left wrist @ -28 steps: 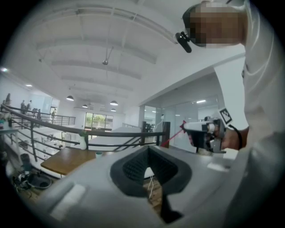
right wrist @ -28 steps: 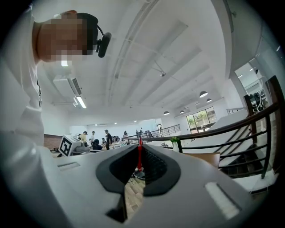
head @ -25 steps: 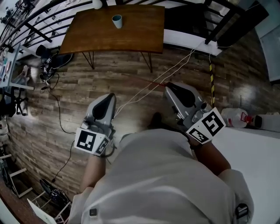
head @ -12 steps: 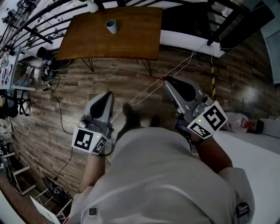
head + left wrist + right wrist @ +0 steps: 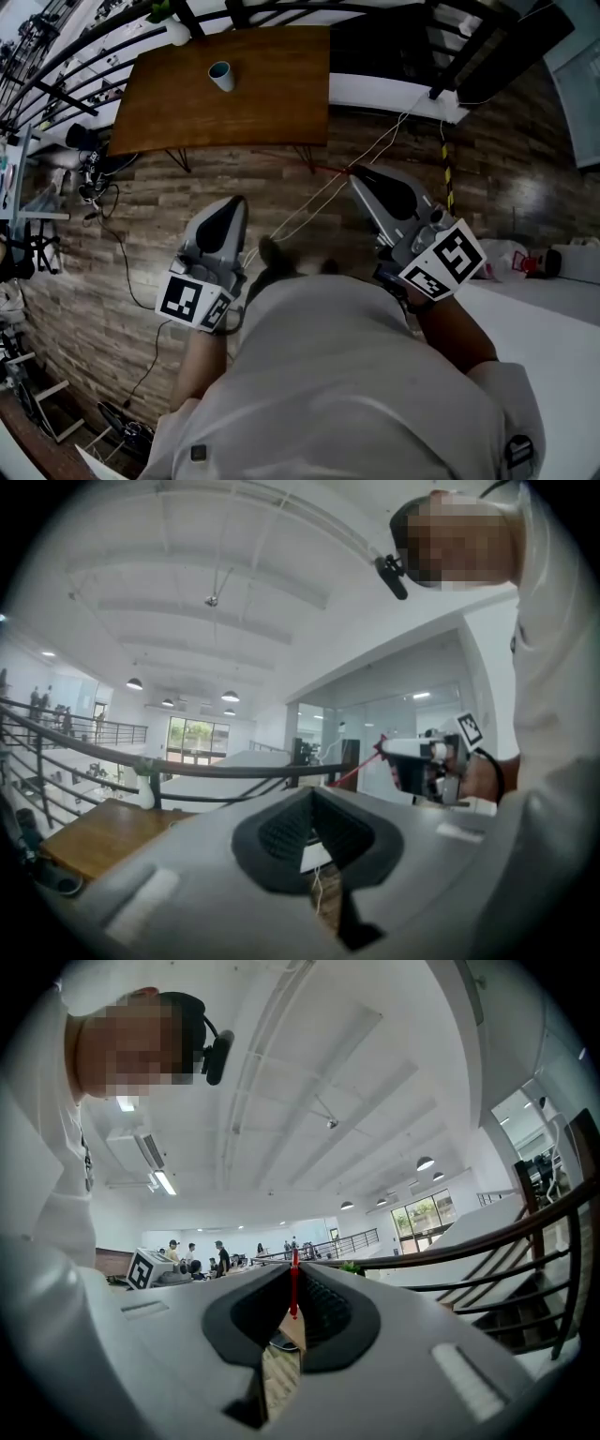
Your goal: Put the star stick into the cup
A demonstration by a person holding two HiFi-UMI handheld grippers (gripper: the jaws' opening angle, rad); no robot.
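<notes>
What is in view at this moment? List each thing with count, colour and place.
Brown wooden table on black legs: one, brown, far ahead on the floor.
Small light-blue cup: one, light blue, upright on the table's left part.
Thin red stick: one, red, clamped between the right jaws.
White cables: at least two, white, across the floor ahead.
Wood-plank floor: one, brown, below everything.
Black railing: one, black, beyond the table.
Left hand-held gripper: one, grey, jaws together, nothing between them.
Right hand-held gripper: one, grey, shut on the stick.
Person's white shirt: one, white, bottom of the head view.
</notes>
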